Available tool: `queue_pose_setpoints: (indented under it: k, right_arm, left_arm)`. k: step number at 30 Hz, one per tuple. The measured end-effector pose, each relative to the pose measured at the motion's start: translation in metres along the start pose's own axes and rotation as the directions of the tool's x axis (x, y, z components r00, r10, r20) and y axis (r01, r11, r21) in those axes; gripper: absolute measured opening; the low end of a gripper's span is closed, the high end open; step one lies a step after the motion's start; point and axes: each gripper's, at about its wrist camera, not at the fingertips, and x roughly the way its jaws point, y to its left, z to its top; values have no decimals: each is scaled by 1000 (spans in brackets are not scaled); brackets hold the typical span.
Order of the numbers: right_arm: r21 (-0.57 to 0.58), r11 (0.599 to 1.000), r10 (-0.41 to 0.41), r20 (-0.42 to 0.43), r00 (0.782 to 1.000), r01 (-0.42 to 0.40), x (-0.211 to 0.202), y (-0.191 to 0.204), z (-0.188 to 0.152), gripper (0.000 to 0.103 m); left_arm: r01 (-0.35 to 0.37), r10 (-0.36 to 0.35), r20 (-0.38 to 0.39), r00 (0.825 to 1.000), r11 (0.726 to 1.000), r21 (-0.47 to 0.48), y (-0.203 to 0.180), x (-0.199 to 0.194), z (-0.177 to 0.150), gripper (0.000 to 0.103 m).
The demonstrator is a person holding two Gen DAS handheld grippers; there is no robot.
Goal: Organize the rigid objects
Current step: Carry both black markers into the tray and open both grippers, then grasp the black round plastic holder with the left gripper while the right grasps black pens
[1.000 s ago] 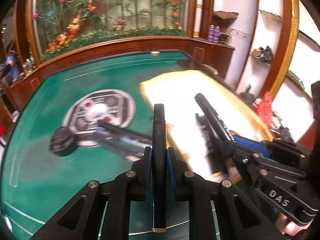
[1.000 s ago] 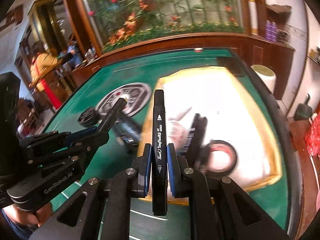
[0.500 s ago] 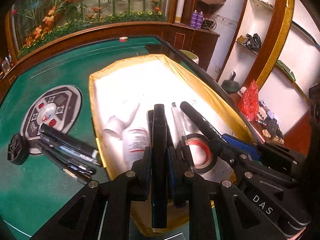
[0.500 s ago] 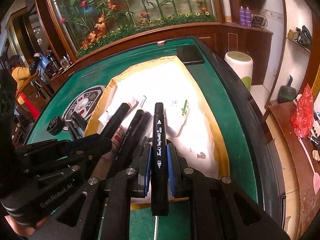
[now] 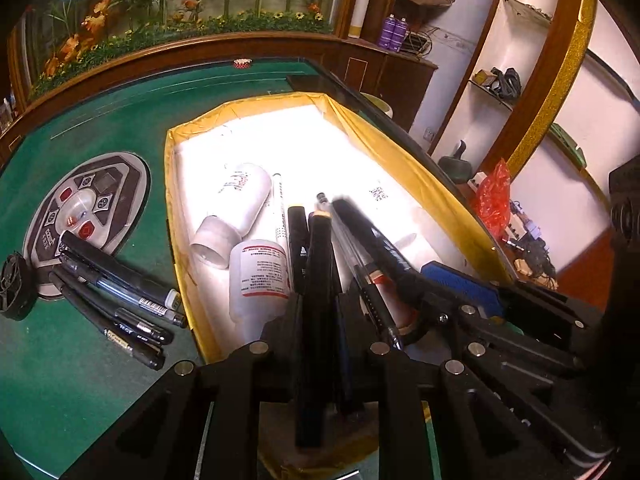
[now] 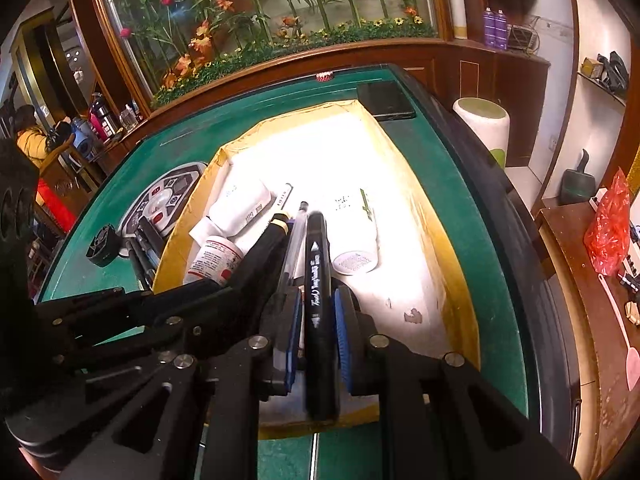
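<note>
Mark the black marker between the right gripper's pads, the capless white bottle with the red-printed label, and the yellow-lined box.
Black marker with white lettering (image 6: 318,292), right wrist view, mid-barrel.
Capless white plastic bottle with red-printed label (image 5: 262,276), left wrist view, label.
Yellow-lined box (image 5: 416,172), left wrist view, right wall.

Both tongs are matte black plastic frames of angular struts with triangular cut-outs, pinned by round silver screw heads. The left tongs (image 5: 320,304) carry dark blue pads on the inner finger faces. The right tongs (image 6: 318,320) have brighter blue ribbed pads (image 6: 343,332). No sleeve or cable shows.
</note>
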Motion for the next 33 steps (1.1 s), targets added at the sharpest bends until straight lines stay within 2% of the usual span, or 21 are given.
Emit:
queue_pose_setpoints:
  k: [4, 9, 13, 17, 20, 23, 26, 29, 33]
  right_arm:
    - [-5, 1000, -24, 37, 999, 24, -13, 4, 2, 26]
    - [-20, 1000, -2, 85, 996, 3, -32, 18, 6, 28]
    - [-48, 998, 31, 103, 994, -26, -41, 35, 7, 37]
    - [-86, 995, 67, 101, 993, -59, -46, 54, 8, 38]
    - [-104, 991, 88, 97, 991, -78, -46, 68, 7, 38]
    - [-114, 989, 100, 96, 990, -89, -45, 79, 6, 38]
    - [-131, 986, 116, 85, 990, -104, -41, 92, 4, 38]
    - [-147, 982, 129, 65, 989, -119, -36, 102, 2, 41]
    - [-167, 978, 135, 48, 990, -126, -32, 112, -1, 44]
  left_arm:
    - [19, -19, 31, 999, 1000, 0, 4, -16, -2, 33]
    - [31, -30, 74, 997, 999, -11, 18, -38, -6, 44]
    - [31, -26, 112, 993, 999, -39, 40, -58, -11, 57]
    - [-13, 26, 163, 986, 997, -80, 77, -84, -19, 66]
    - [-61, 90, 191, 977, 986, -153, 120, -101, -27, 71]
    - [-128, 173, 175, 969, 962, -240, 168, -107, -32, 75]
    - [-172, 225, 133, 965, 930, -326, 213, -106, -35, 76]
    - [-192, 242, 88, 966, 905, -378, 241, -98, -35, 77]
    - [-237, 270, 36, 962, 894, -381, 254, -78, -23, 80]
